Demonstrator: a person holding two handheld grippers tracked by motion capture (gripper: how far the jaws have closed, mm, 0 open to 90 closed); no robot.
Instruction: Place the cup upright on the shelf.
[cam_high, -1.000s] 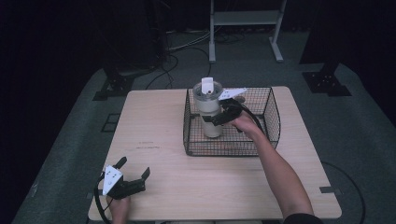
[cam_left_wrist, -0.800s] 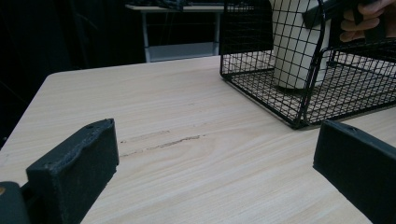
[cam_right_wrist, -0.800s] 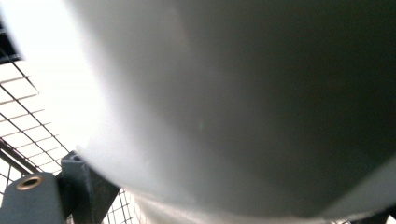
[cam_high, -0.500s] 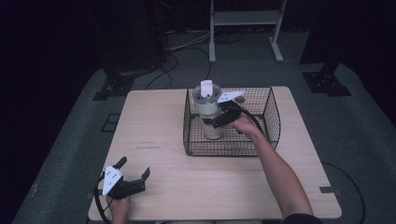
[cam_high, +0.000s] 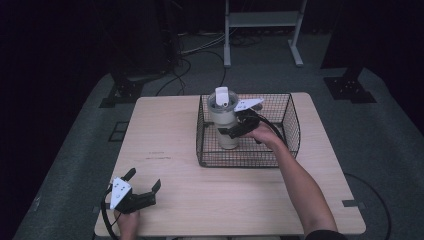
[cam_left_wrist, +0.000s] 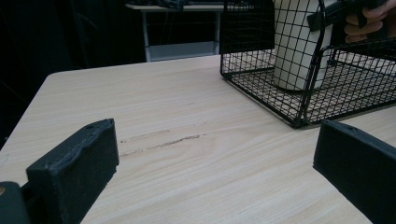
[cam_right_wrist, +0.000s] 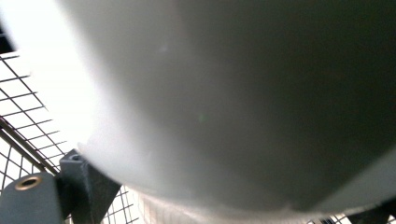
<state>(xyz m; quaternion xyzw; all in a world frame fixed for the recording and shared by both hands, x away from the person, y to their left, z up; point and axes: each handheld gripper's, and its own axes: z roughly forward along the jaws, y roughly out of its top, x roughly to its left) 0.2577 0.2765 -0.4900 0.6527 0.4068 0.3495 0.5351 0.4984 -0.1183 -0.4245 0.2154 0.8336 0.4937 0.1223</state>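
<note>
The high view shows a black wire basket (cam_high: 290, 117) on the far half of the bench (cam_high: 250, 195), with a cream tumbler (cam_high: 223, 125) standing upright inside its left part and the right gripper (cam_high: 231, 131) clamped on the tumbler's side; the right gripper view, pressed close, shows the tumbler (cam_right_wrist: 233, 93) as a blurred pale wall with a jaw against its lower left edge and basket mesh (cam_right_wrist: 23, 116) behind. The left gripper (cam_high: 145, 186) rests at the near left corner of the bench, well apart from the basket, and the left gripper view shows its jaws wide apart with nothing between them. In that view the tumbler's (cam_left_wrist: 294, 51) top is cut off by the frame edge, and the lid detail visible from above is too small to make out.
</note>
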